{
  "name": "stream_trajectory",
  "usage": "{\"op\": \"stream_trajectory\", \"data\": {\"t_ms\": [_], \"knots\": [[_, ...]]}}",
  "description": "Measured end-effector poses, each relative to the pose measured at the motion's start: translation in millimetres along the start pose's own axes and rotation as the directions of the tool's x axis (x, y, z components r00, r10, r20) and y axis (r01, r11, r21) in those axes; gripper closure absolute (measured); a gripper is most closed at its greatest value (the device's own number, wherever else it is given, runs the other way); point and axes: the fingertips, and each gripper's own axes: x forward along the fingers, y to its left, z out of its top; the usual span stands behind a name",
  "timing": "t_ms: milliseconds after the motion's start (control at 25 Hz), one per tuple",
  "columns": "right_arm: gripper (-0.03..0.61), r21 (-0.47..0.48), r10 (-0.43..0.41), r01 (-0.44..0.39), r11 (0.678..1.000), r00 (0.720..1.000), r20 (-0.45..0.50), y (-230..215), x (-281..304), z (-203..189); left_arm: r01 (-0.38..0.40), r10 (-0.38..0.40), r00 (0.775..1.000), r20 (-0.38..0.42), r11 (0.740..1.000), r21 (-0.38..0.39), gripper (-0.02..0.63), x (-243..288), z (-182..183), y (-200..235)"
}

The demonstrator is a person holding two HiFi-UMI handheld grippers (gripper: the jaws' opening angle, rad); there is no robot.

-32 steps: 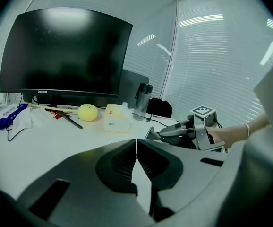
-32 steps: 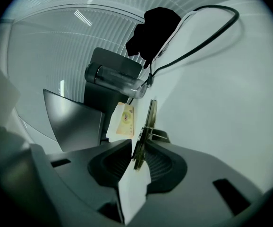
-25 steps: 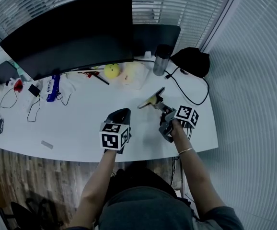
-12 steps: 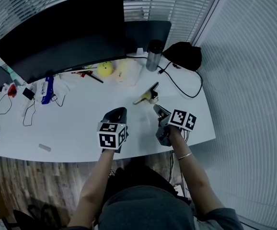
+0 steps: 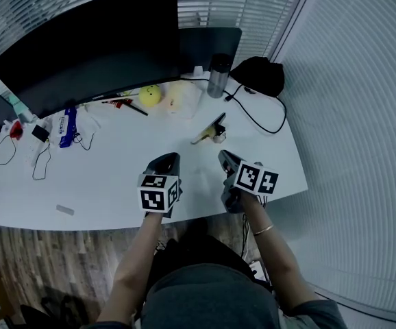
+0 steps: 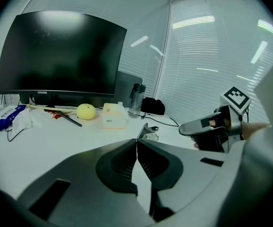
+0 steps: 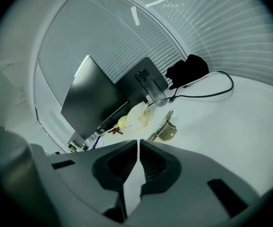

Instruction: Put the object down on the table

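Jaws of the right gripper point(image 5: 223, 156) sit pressed together with nothing between them. The metal bracket point(image 5: 210, 130) lies on the white table point(image 5: 116, 177) just ahead of their tips, not touching them. The left gripper point(image 5: 172, 157), beside the right one on its left, is likewise clenched on nothing, its tips meeting; the bracket lies ahead of it and off to its right. Farther beyond both grippers stand a yellow ball point(image 5: 149, 96), a steel bottle point(image 5: 218, 76) and a black monitor point(image 5: 81, 43).
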Motion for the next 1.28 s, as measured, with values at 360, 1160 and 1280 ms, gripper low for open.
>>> {"op": "stream_trajectory", "data": {"t_ms": [360,1160,1280], "knots": [[0.572,-0.099,-0.035,0.039,0.994,0.999,0.036,20.6,-16.5,-16.1,0.021,-0.021,1.0,0.002,1.0,0.016,0.589,-12.5,-7.8,-0.1],[0.575,-0.298,-0.119,0.144,0.944,0.988,0.102,51.6,-43.5,-32.3,0.031,-0.032,0.999,0.031,0.999,0.024,0.589,-47.9,-8.6,12.3],[0.577,-0.316,-0.142,0.169,0.933,0.984,0.107,49.9,-45.0,-34.3,0.028,-0.029,0.999,0.036,0.999,0.019,0.589,-51.9,-9.7,15.0]]}}
